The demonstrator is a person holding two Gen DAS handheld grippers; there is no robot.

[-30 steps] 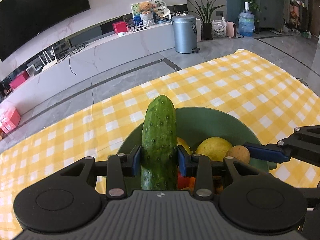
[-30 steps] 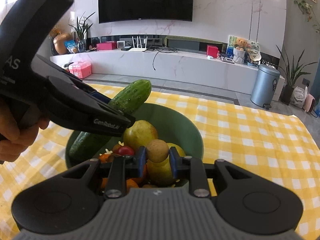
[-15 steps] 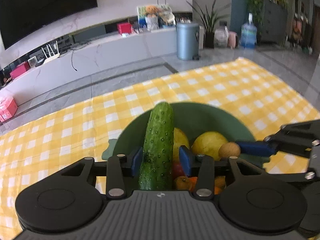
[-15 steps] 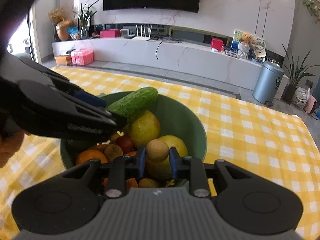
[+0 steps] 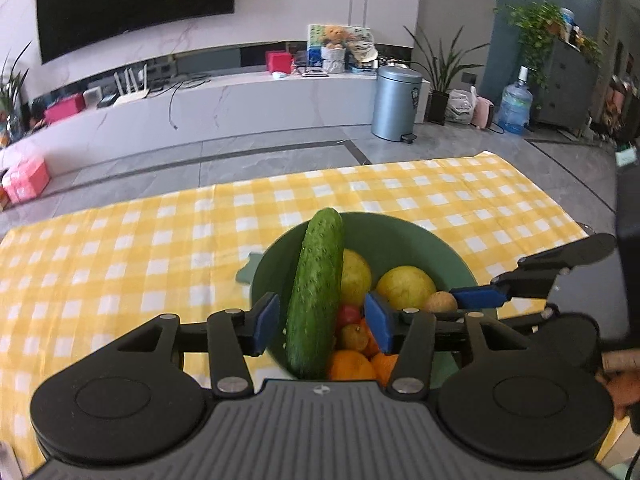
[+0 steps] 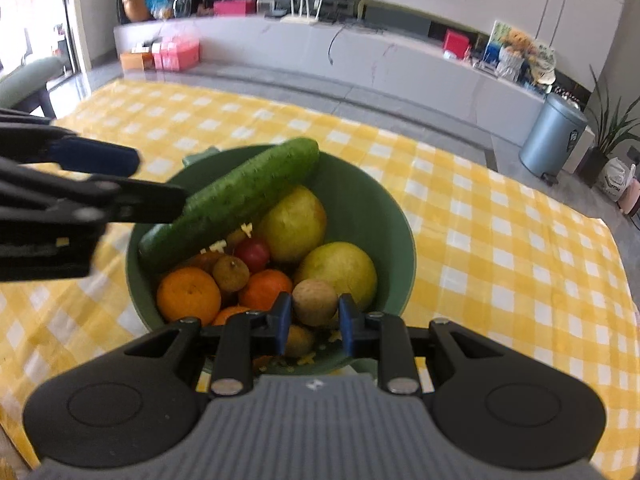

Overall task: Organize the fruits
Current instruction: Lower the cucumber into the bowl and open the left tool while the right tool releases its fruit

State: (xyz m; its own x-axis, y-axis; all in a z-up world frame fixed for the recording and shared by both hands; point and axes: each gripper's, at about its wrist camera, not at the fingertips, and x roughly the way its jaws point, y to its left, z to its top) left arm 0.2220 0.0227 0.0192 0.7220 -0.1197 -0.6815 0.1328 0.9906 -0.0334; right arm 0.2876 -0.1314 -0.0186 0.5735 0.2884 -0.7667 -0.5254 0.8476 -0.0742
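Right tool (image 6: 313, 328) pinches round, tan-brown fruit (image 6: 315, 302).

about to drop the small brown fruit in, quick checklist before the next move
1. Left tool clear of the cucumber: ok, jaws opening, pads off its skin.
2. Cucumber settled in the green bowl: ok, it leans on the rim.
3. Right tool grip on the small brown fruit: ok, pads clamp it.
4. Fruit over the bowl: ok.
5. Free landing spot beneath: cannot tell, oranges and pears crowd the bowl.
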